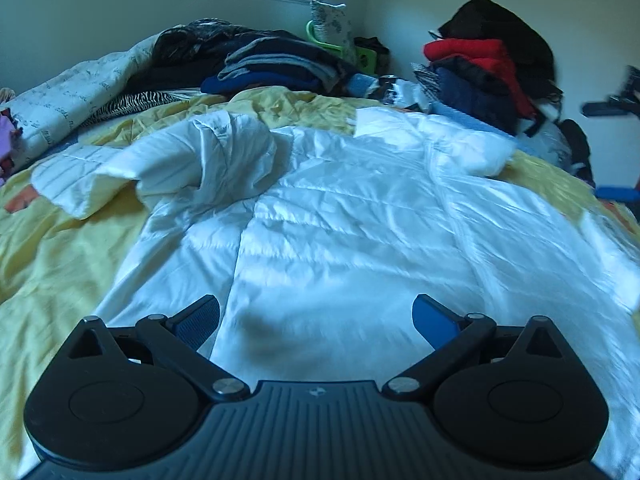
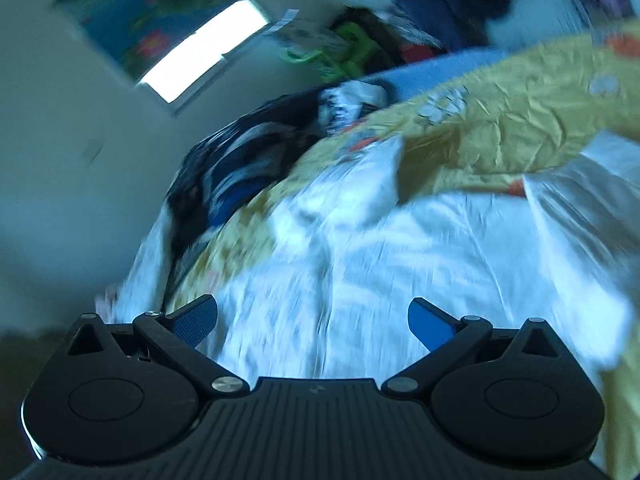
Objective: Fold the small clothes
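A white jacket (image 1: 340, 216) is spread on the bed (image 1: 52, 248). Both the left gripper (image 1: 316, 320) and the right gripper (image 2: 312, 320) are held above it, fingers wide apart and empty; yellow bedding is left bare beyond its left edge.

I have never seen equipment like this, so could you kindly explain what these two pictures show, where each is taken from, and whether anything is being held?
No robot here: a person holds a two-finger gripper in each hand, each with a camera looking along its fingers. One picture looks out from the left gripper, the other, tilted and blurred, from the right gripper. Both stand open over a white quilted jacket spread on a yellow bedcover; neither holds anything. Piles of other clothes lie behind.
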{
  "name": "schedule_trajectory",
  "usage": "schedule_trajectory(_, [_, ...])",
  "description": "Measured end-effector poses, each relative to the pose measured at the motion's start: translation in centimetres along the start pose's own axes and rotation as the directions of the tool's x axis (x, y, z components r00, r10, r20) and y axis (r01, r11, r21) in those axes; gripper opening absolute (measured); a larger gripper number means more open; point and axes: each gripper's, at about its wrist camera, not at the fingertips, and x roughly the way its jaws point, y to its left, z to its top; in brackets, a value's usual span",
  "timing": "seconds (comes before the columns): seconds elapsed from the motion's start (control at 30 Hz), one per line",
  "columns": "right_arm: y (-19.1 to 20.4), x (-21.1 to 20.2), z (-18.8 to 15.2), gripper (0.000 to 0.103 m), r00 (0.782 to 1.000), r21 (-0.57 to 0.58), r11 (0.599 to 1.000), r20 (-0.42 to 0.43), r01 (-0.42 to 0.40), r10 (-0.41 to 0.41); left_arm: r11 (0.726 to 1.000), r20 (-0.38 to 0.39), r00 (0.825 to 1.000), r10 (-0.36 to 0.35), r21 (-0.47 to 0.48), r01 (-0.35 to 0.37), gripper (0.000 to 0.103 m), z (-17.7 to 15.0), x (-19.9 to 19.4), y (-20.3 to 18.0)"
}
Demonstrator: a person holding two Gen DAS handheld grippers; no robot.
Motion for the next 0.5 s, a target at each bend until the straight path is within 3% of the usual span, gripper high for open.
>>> schedule_trajectory(0.13, [-3.2, 7.9, 7.2, 0.102, 0.997, 0.045, 0.996, 0.002, 0.082, -0.082, 1.0, -0.001, 1.0, 0.005, 0.016, -0.005, 0.103, -1.2, 2.9, 0.1])
schedule_trajectory(0.23, [-4.8, 14.0, 11.7, 0.084, 0.984, -0.015, 0.984, -0.012, 0.18, -0.18, 0.999, 0.02, 1.0, -0.001, 0.036, 0.0, 0.103, -1.8, 3.0, -0.2])
schedule_trajectory(0.3, [-5.6, 17.8, 13.7, 0.083, 0.973, -0.064, 0.972, -0.042, 0.226, -0.229, 1.0, 0.022, 0.999, -0.025, 0.016, 0.025, 0.103, -1.8, 3.1, 0.2])
schedule_trajectory(0.4, [-6.1, 22.3, 15.4, 0.08, 0.976, -0.112, 0.976, -0.098, 0.185, -0.196, 0.997, 0.041, 0.997, -0.068, -0.026, 0.07, 0.103, -1.8, 2.9, 1.0])
schedule_trajectory(0.5, [-6.3, 25.5, 15.8, 0.058, 0.975, -0.121, 0.986, -0.172, 0.117, -0.137, 0.994, 0.056, 0.994, -0.094, -0.059, 0.097, 0.103, -1.7, 3.0, 1.5])
